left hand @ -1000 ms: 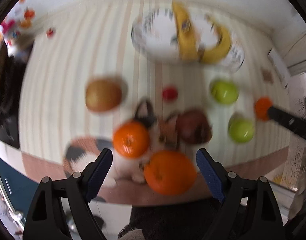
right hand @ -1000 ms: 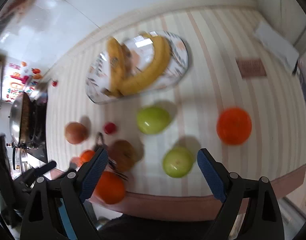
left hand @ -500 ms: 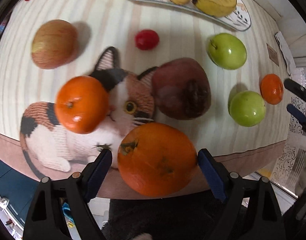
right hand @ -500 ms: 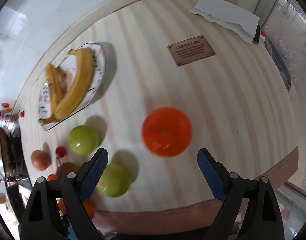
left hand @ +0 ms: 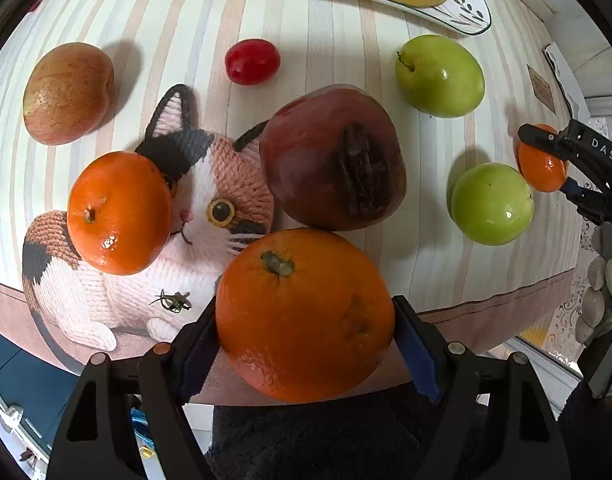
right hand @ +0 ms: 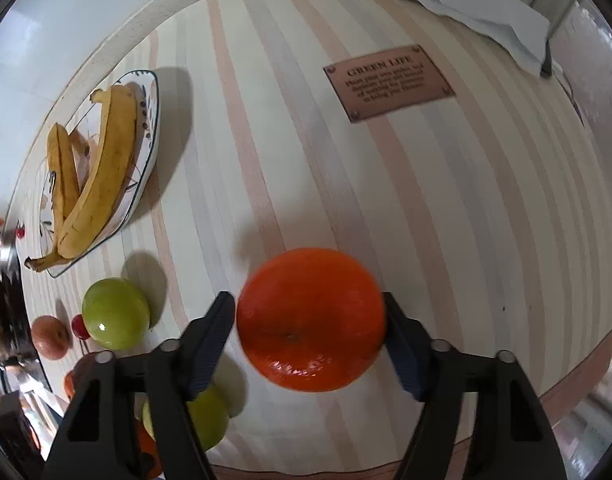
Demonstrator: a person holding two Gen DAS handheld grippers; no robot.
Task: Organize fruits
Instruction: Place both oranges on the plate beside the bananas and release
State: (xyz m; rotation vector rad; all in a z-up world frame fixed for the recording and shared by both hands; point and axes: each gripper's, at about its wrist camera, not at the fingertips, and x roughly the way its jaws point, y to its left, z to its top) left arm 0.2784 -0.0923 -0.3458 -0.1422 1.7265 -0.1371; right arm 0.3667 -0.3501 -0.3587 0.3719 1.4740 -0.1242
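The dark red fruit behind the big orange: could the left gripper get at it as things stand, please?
Probably not: the left gripper is closed around the big orange, which sits directly before the dark red fruit.

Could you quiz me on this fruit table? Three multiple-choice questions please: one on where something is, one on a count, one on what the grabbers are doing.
1. Where do the bananas lie?
A. on the patterned plate
B. on the knitted cat
C. beside the brown plaque

2. How many green apples show in the left wrist view?
A. one
B. two
C. four

3. What is the left gripper doing?
A. hanging open over the small red fruit
B. closed on a banana
C. closed around a large orange

Answers:
1. A: both bananas rest inside the plate's rim.
2. B: one green apple sits near the plate, another green apple nearer the table edge.
3. C: both blue pads press the large orange's sides. The right gripper likewise flanks its own orange.
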